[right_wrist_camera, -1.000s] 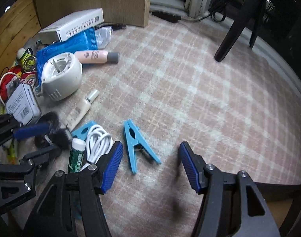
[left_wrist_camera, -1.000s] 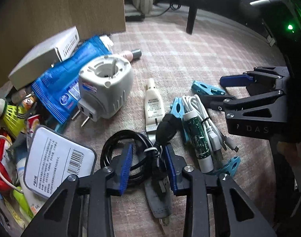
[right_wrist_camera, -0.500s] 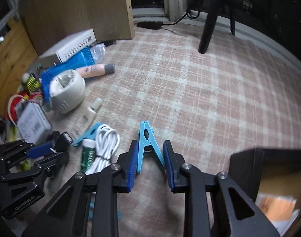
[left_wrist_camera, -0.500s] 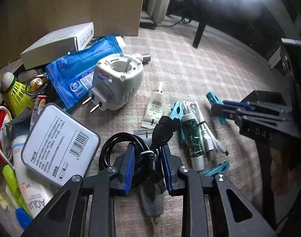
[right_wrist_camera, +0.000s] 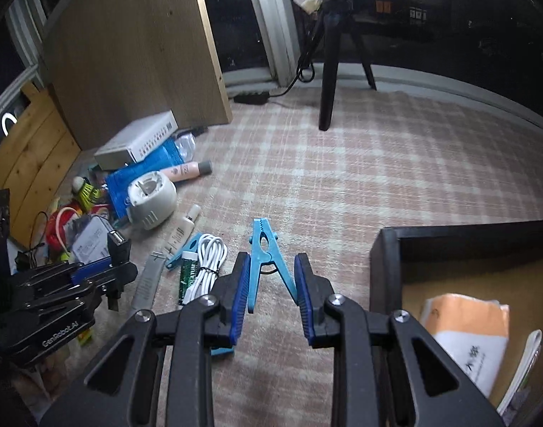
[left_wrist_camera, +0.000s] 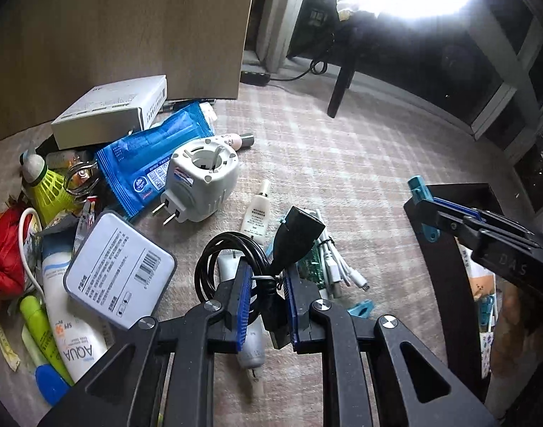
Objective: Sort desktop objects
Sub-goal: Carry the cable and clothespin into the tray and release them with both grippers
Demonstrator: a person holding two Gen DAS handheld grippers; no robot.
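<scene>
On the checked cloth, my left gripper [left_wrist_camera: 268, 277] has its jaws closing, with the blue pads pressed on the tied waist of a coiled black USB cable [left_wrist_camera: 214, 259]. The cable's socket end [left_wrist_camera: 300, 227] sticks up beyond the fingertips. My right gripper [right_wrist_camera: 271, 274] is shut on the two legs of a light blue clothes peg [right_wrist_camera: 262, 238], whose nose points away from me. The left wrist view shows that peg [left_wrist_camera: 419, 188] held above the near wall of a black box [left_wrist_camera: 438, 249]. In the right wrist view the left gripper [right_wrist_camera: 107, 270] is low at the left.
The black box [right_wrist_camera: 385, 249] at the right holds papers. A pile lies at the left: a white plug adapter [left_wrist_camera: 200, 185], a blue packet [left_wrist_camera: 143, 156], a white carton [left_wrist_camera: 111, 114], a grey tin [left_wrist_camera: 118, 274], a shuttlecock [left_wrist_camera: 47, 185] and tubes. A white cable [left_wrist_camera: 335, 267] lies beside my left gripper. Behind stand a wooden panel and a tripod leg [right_wrist_camera: 328, 82].
The right gripper closed on the blue peg and lifted it toward the black box. The left gripper narrowed onto the black cable and rose with it.
</scene>
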